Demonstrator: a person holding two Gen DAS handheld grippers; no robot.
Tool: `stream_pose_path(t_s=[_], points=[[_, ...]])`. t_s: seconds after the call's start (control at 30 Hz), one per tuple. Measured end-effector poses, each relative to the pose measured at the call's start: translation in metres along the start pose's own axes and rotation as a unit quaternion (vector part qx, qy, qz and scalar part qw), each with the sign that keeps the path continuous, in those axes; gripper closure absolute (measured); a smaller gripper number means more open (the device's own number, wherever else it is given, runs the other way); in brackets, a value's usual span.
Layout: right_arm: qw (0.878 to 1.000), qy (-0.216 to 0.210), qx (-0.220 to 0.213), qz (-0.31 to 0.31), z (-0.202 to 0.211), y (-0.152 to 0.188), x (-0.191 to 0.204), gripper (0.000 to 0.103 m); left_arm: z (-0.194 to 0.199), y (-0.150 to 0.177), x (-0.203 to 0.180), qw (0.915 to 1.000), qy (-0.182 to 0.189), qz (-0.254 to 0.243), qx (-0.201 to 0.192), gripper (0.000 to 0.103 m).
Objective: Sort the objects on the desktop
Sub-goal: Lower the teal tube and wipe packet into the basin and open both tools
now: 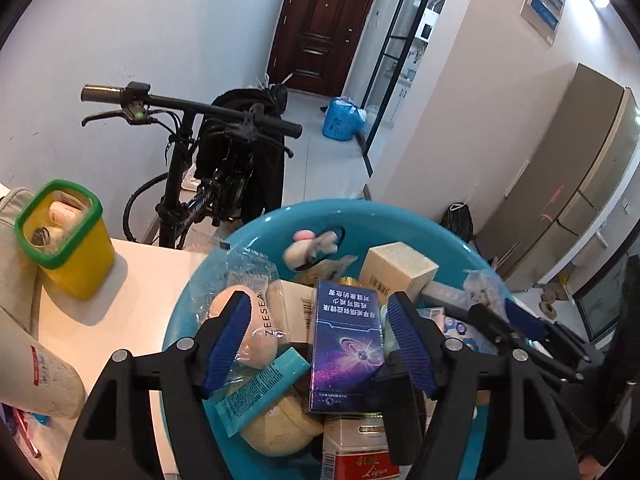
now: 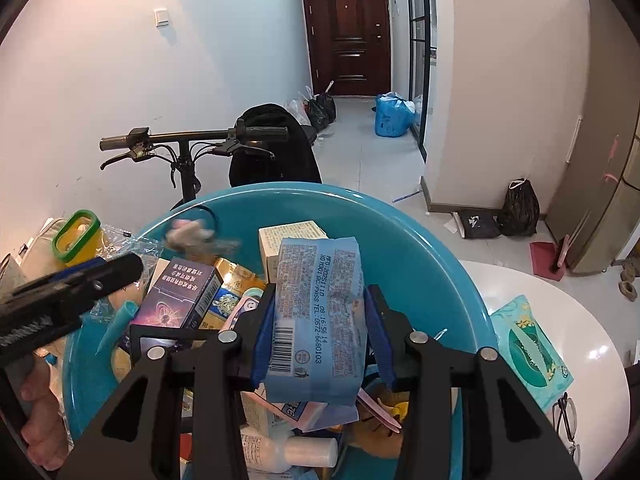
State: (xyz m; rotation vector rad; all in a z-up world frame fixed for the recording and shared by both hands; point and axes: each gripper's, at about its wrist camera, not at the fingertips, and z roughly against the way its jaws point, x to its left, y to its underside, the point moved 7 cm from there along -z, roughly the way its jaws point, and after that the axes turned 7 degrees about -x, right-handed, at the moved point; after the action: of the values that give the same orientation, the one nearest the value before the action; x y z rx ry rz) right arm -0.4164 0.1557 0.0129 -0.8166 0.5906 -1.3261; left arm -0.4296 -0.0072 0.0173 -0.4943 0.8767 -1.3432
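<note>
White walls and a dark red door fill the background, with a bicycle parked behind the white desk. At the centre of both views sits a teal basin, heaped with small goods: a purple box with a planet print in the middle of the left wrist view, a cream box toward the far rim, a teal tube, a packet marked ZEESEA, a white bottle at the bottom of the right wrist view, and a red and white box at the near edge.

At the left of the left wrist view a yellow tub with a green rim stands on the desk beside the basin, with small pale items inside.

The left tongs stand wide over the heap, the purple box lying between the pads without their pressing on it. The right tongs are clamped on a blue packet printed with a barcode, held upright above the basin. A teal tissue pack lies on the desk at the right of that view, beside the basin.
</note>
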Motion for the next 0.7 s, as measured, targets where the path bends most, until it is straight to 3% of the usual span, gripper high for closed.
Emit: stream_pose_path(t_s=[0.13,0.2,0.23,0.27,0.47,0.7], points=[[1.0,-0.001,0.001,0.004,0.0,0.001,0.002,0.061,0.013,-0.006,-0.002,0.9999,-0.001,-0.005,-0.015,0.028],[1.0,-0.001,0.005,0.005,0.0,0.001,0.002,0.053,0.018,-0.01,-0.003,0.9997,-0.007,-0.01,-0.023,0.028],[1.0,0.001,0.005,0.004,0.001,0.001,0.001,0.042,0.022,-0.011,-0.005,0.9994,-0.011,-0.015,-0.028,0.028],[1.0,0.003,0.0,0.003,0.003,-0.001,0.001,0.038,0.026,-0.012,-0.007,0.9991,-0.015,-0.021,-0.034,0.028],[0.999,0.023,-0.03,0.019,0.021,-0.013,0.001,0.034,0.045,-0.019,-0.016,0.9972,-0.022,-0.038,-0.061,0.024],[0.997,0.016,-0.077,0.0,0.055,-0.032,-0.005,0.028,0.079,-0.029,-0.03,0.9906,-0.033,-0.065,-0.116,0.022]])
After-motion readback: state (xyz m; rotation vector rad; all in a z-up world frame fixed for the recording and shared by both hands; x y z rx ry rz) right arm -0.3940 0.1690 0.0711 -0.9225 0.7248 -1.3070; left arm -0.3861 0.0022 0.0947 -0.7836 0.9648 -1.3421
